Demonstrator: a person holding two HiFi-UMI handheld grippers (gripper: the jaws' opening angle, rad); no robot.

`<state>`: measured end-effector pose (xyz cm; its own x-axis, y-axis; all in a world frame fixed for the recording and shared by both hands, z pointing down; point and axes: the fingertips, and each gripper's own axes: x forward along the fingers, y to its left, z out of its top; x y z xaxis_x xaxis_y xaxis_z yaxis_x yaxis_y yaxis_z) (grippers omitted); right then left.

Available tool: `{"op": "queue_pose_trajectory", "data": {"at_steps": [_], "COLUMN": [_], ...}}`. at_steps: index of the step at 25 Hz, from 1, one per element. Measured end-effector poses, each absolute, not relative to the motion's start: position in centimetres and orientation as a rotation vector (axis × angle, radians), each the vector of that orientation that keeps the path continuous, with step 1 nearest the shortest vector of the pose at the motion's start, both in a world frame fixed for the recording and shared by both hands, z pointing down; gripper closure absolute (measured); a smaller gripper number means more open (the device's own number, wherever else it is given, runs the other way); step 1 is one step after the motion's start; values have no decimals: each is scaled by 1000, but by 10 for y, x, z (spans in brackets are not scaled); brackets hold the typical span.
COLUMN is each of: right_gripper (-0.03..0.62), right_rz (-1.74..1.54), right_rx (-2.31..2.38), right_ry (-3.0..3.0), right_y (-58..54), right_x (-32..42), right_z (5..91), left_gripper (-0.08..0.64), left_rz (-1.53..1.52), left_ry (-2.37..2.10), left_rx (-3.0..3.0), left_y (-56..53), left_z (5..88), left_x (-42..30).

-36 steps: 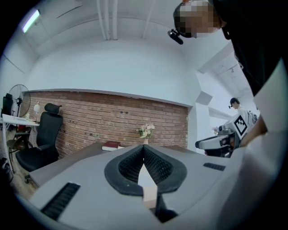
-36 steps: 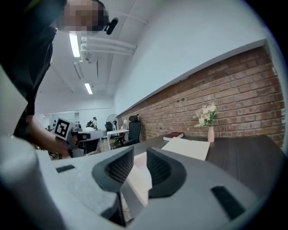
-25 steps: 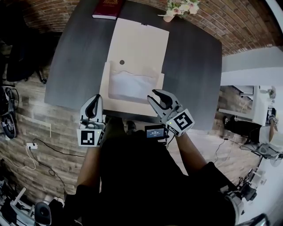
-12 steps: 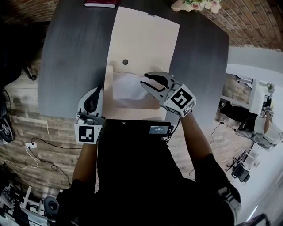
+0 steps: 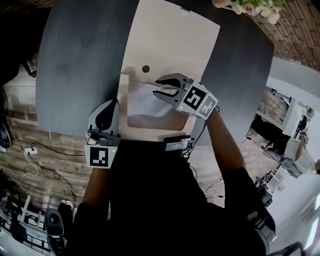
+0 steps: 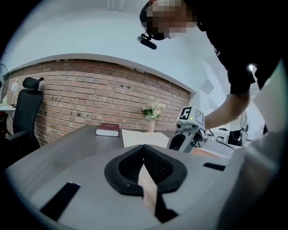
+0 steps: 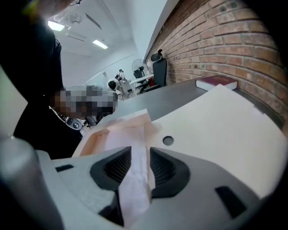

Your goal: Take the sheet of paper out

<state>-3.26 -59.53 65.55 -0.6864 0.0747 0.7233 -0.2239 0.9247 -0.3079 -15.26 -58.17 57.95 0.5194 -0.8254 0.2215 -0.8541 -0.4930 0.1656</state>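
Observation:
A tan envelope (image 5: 165, 40) lies open on the dark table (image 5: 80, 55), flap spread away from me, a round clasp (image 5: 145, 68) on it. A white sheet of paper (image 5: 142, 102) sticks out of its pocket. My left gripper (image 5: 116, 102) is shut on the pocket's left edge; in the left gripper view a thin tan strip (image 6: 148, 191) stands pinched between the pads. My right gripper (image 5: 159, 89) points down at the pocket's top edge, its jaws opening. In the right gripper view the crumpled sheet (image 7: 135, 179) runs up between the pads (image 7: 118, 165).
A dark red book (image 7: 216, 82) lies at the table's far end, also in the left gripper view (image 6: 108, 130). A small vase of flowers (image 5: 255, 7) stands at the far right corner. An office chair (image 6: 27, 108) stands by the brick wall.
My right gripper has gone from the table's near edge forward over the pocket and tipped down, with the sheet now between its jaws. The left gripper shifted slightly along the envelope's left edge.

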Motion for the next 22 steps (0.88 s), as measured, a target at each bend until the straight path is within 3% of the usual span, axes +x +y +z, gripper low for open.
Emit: {"op": "queue_pose_trajectory", "data": {"at_steps": [14, 22], "right_gripper": [483, 580], "right_rz": [547, 549], "right_rx": [-60, -99], "right_ry": [-2060, -2025], "right_y": [-586, -578], "right_x": [-40, -34], "right_z": [698, 697], "left_gripper": [565, 565], "left_rz": [270, 259], "left_ry": [-1414, -1421], "left_rx": [2543, 2544], "left_y": [-582, -581], "left_z": [588, 588], "left_x": [-155, -157]}}
